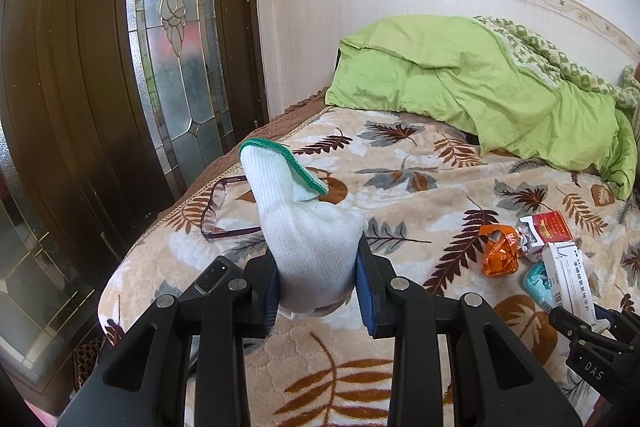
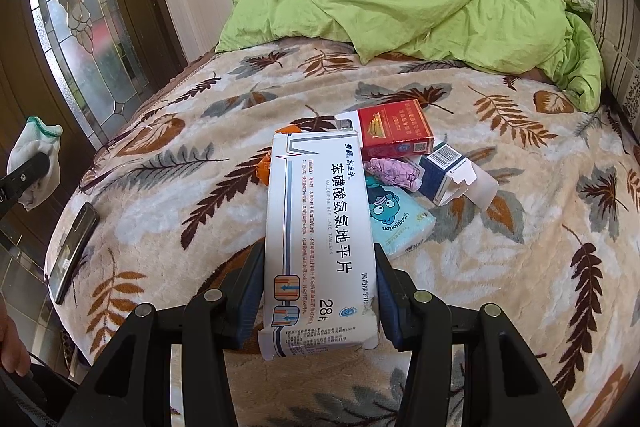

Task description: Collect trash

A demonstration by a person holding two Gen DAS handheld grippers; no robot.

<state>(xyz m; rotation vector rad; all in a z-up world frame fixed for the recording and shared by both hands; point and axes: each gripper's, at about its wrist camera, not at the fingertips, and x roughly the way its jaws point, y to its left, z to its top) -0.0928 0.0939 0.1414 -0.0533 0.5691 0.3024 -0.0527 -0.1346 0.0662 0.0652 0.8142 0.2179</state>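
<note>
My left gripper [image 1: 318, 287] is shut on a white knit glove [image 1: 304, 227] with a green cuff, held above the bed; the glove also shows at the left edge of the right wrist view [image 2: 34, 163]. My right gripper [image 2: 318, 291] is shut on a white medicine box [image 2: 316, 227] with blue print, which also shows in the left wrist view [image 1: 568, 277]. On the blanket beyond lie a red cigarette pack [image 2: 394, 129], an orange wrapper [image 1: 498, 249], a crumpled pink wrapper [image 2: 394, 173], a blue tissue pack [image 2: 396, 219] and an open blue-and-white carton [image 2: 452, 177].
A leaf-patterned blanket [image 2: 500, 267] covers the bed. A green quilt [image 2: 400, 3] is heaped at the far end. Purple glasses [image 1: 220, 205] and a black phone [image 2: 74, 247] lie near the bed's left edge. A dark wooden door with leaded glass [image 1: 176, 27] stands left.
</note>
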